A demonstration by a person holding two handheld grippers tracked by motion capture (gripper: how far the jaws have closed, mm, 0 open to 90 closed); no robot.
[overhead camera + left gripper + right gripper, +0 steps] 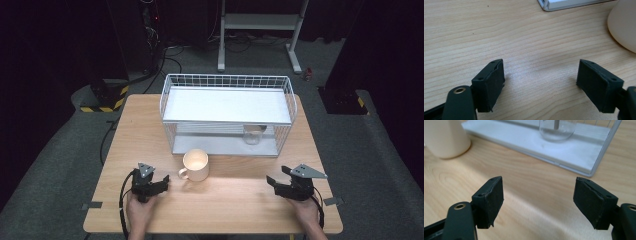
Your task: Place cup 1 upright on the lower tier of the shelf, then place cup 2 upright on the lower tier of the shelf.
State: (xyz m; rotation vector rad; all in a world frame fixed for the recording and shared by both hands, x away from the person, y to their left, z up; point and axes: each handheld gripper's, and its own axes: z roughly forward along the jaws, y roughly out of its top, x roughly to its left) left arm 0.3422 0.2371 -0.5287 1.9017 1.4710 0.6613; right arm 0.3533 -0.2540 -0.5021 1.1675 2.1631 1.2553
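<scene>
- Left claw: it rests low on the wooden surface at the near left, jaws parted with bare wood between them, gripping nothing. In the left gripper view the cream mug sits just off to one side, apart from the jaws.
- Cream mug: one, upright and empty as far as I can see, standing on the surface just in front of the white wire rack, handle turned toward the left claw.
- Clear glass: one, on the rack's lower shelf toward its right end.
- Right claw: at the near right, jaws also standing apart over bare wood, holding nothing.
- Step in hand, as I judge it: nothing grasped yet, both claws poised before a pick. The mug is nearest the left claw, so the next move would call for reaching to its handle or wall and closing there.
- Count: two claws, one mug, one glass, one rack.
</scene>
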